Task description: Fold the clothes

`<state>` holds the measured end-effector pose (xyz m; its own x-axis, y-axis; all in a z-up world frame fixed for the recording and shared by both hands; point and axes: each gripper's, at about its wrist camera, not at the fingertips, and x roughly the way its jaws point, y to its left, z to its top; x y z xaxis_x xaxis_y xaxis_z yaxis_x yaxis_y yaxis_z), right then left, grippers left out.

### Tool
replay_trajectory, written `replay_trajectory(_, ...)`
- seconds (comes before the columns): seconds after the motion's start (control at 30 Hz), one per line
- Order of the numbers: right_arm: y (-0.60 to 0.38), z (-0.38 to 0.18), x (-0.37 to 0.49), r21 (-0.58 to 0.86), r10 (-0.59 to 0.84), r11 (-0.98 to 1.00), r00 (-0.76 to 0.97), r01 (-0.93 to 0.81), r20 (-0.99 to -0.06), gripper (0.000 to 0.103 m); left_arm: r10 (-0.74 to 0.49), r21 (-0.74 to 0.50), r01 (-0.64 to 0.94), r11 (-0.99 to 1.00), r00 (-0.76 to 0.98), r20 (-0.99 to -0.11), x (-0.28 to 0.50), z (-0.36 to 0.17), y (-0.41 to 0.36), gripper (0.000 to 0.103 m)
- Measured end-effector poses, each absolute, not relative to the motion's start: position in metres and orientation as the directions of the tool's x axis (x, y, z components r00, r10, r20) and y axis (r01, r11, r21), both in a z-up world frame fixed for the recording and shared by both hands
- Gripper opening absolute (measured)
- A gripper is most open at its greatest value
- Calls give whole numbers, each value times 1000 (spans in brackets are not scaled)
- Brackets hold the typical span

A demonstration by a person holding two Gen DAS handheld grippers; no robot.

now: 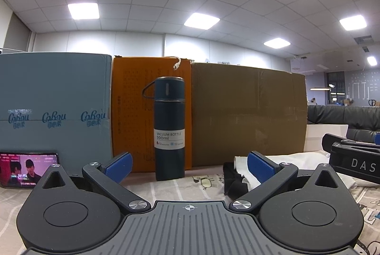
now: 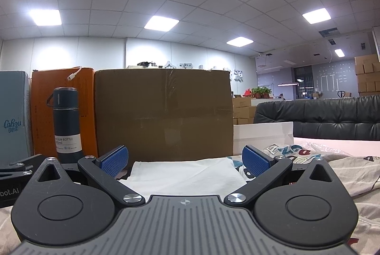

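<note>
A white garment [image 2: 187, 174] lies flat on the patterned cloth, right in front of my right gripper [image 2: 185, 161], which is open with nothing between its blue pads. In the left wrist view the same white garment [image 1: 294, 160] lies at the right, with a dark piece of clothing [image 1: 234, 180] bunched beside it. My left gripper [image 1: 188, 165] rests low over the table, open and empty, its right finger [image 1: 260, 165] in front of the dark clothing. The right gripper's black body [image 1: 356, 161] shows at the right edge.
A dark blue vacuum bottle [image 1: 169, 129] stands ahead of the left gripper. Behind it stand a grey-blue box [image 1: 54, 107], an orange box [image 1: 135, 112] and a brown carton [image 1: 247, 112]. A phone [image 1: 26, 169] leans at left. A printed cloth [image 2: 332, 174] and black sofa [image 2: 332, 117] lie right.
</note>
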<state>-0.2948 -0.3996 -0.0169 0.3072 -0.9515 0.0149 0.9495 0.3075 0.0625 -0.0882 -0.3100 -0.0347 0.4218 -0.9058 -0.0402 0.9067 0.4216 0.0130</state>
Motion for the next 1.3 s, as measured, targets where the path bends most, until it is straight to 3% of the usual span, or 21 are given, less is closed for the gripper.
replay_trajectory(1.3,-402,-18,-297,71,-961,275,275,959,-2,103,-910,0,911,412,411,-60,-85,-36,-312,103)
